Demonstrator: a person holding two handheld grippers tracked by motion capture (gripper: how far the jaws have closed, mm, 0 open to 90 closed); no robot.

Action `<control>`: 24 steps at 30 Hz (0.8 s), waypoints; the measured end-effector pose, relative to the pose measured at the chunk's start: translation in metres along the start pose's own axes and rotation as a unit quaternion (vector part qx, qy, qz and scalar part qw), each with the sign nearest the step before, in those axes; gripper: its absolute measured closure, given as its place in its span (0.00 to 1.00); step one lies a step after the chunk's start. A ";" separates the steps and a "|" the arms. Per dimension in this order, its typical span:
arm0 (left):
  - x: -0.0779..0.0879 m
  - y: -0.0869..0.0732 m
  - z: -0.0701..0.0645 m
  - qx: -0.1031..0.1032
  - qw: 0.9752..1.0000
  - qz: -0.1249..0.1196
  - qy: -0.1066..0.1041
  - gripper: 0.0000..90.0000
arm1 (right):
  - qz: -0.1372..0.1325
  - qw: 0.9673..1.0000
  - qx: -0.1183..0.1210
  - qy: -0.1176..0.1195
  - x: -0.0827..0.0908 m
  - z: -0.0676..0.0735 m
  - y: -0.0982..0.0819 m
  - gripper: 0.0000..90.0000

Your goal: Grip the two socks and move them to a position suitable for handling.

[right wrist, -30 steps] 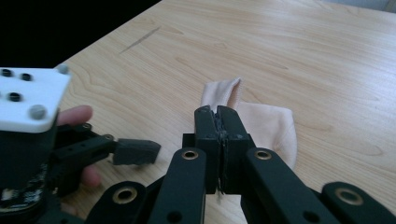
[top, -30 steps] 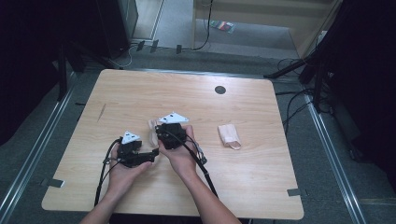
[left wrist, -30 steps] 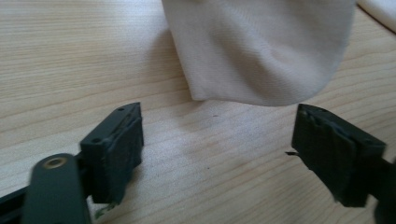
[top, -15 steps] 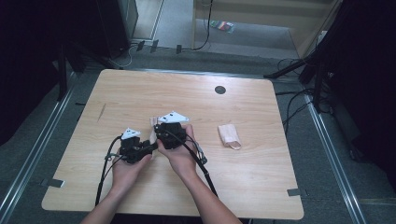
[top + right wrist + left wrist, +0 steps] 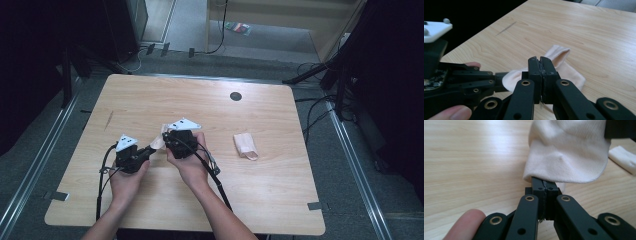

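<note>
Pale knit sock, grainy wooden table

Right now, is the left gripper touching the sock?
Touching. In the left gripper view the left gripper, whose jaws have just been closing, stands shut with the pale sock edge pinched at its tips.

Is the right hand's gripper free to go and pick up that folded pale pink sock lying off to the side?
Probably not yet: the right gripper is shut on the other pale pink sock. The table towards the folded pale pink sock is open.
</note>
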State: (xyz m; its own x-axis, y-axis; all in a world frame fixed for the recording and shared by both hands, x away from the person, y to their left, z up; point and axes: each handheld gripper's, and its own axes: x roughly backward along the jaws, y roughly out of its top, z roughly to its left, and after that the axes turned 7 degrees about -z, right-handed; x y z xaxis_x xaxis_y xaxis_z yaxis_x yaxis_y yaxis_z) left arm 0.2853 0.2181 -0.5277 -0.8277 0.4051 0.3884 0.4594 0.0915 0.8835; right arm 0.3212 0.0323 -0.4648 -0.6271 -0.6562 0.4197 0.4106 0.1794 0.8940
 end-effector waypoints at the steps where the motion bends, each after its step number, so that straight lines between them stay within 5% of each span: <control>1: 0.003 0.002 0.001 0.001 1.000 -0.007 0.003 1.00 | -0.002 1.000 -0.001 0.003 -0.001 0.001 0.001 1.00; 8: 0.019 0.008 0.002 -0.015 0.999 -0.038 0.022 0.99 | -0.017 1.000 -0.008 0.022 0.000 0.007 0.010 1.00; 10: 0.011 0.005 0.005 -0.004 1.000 -0.012 0.004 0.89 | -0.016 1.000 -0.008 0.022 0.000 0.006 0.010 1.00; 15: -0.012 -0.007 0.007 0.015 0.998 0.060 0.006 0.57 | -0.012 1.000 -0.007 0.022 0.002 0.004 0.009 1.00; 18: -0.019 -0.009 0.008 0.027 0.997 0.069 0.009 0.47 | -0.015 1.000 -0.009 0.025 0.004 0.004 0.011 1.00; 21: -0.024 -0.007 0.009 0.044 0.997 0.062 -0.008 0.49 | -0.014 0.999 -0.010 0.027 0.005 0.004 0.011 1.00; 24: -0.023 -0.006 0.009 0.042 0.998 0.048 -0.027 0.73 | -0.013 0.999 -0.010 0.027 0.005 0.004 0.011 1.00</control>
State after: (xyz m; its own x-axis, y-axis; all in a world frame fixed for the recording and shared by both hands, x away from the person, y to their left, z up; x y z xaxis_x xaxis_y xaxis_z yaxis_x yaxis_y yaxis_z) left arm 0.3049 0.2163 -0.5442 -0.7609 0.4642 0.4534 0.5630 0.1251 0.8169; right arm 0.3200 0.0333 -0.4521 -0.6020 -0.6990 0.3861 0.4082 0.1462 0.9011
